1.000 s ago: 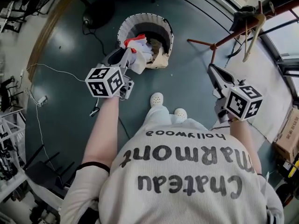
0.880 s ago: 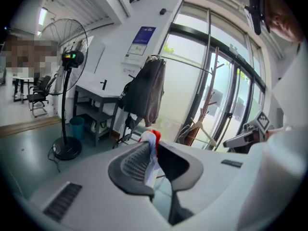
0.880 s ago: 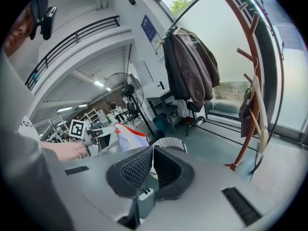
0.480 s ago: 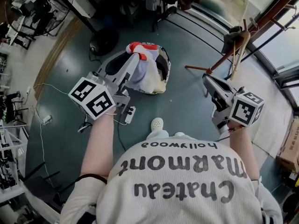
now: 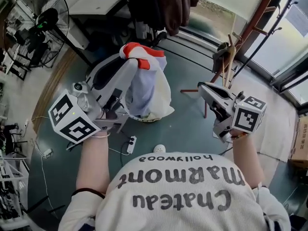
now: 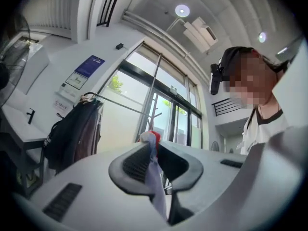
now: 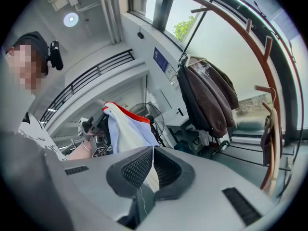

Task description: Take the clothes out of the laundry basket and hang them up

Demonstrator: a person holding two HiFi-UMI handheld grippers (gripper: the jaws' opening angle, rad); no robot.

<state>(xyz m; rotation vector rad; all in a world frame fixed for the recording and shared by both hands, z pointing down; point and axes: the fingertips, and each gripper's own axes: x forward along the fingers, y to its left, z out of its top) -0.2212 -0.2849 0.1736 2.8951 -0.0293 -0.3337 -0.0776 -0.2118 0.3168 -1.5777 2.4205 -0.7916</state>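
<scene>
A workshop-like lab hall is being shown. It is being marked by a bare grey floor (image 5: 187, 117) with a power strip (image 5: 130, 145) lying on it, a pedestal fan (image 5: 45, 20), a white tabletop (image 5: 103, 1), hanging jackets (image 5: 163, 4), tall glass doors (image 6: 163, 114) and a ceiling air unit (image 6: 202, 30).

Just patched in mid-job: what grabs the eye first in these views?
A pale garment with a red edge hangs at the middle of the head view, pinched at its top in the left gripper. To its right, the right gripper is shut, just left of the wooden coat rack. Dark jackets hang at the top of that view.
</scene>
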